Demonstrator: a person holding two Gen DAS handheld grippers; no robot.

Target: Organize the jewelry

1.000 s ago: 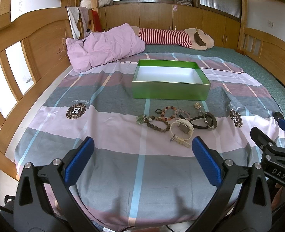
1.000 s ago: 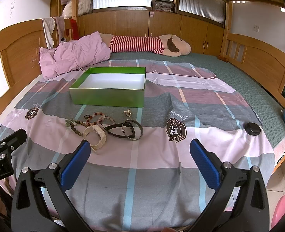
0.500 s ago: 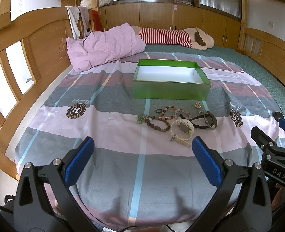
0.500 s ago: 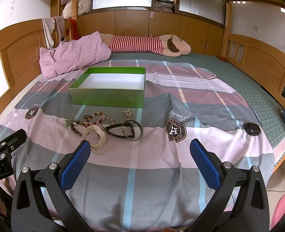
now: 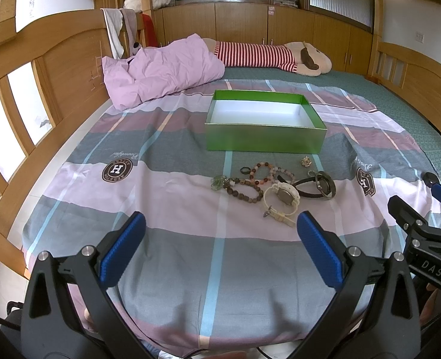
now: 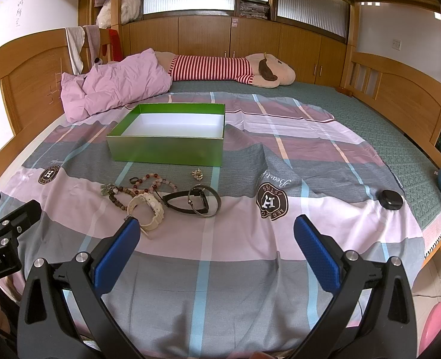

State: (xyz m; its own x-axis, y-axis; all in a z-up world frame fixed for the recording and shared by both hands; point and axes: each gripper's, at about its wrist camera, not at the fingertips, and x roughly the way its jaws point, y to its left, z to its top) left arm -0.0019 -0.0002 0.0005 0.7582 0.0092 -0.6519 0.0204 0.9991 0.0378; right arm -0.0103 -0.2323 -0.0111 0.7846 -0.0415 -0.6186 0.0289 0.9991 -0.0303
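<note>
Jewelry (image 5: 275, 184) heaped mid-bed, just in front of green box (image 5: 264, 125), apart from it. Left gripper (image 5: 220, 236) near bed's front edge, jaws spread wide, empty, jewelry well ahead of them. Right gripper (image 6: 217, 239) likewise: jaws spread, empty, jewelry ahead and left.

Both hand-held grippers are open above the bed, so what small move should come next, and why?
Probably ease the left hand-held gripper forward and down toward the cream strap watch, the nearest piece. All the jewelry lies loose on the striped plaid bedsheet, the green open cardboard box looks empty, and neither it nor the right hand-held gripper holds anything.
</note>
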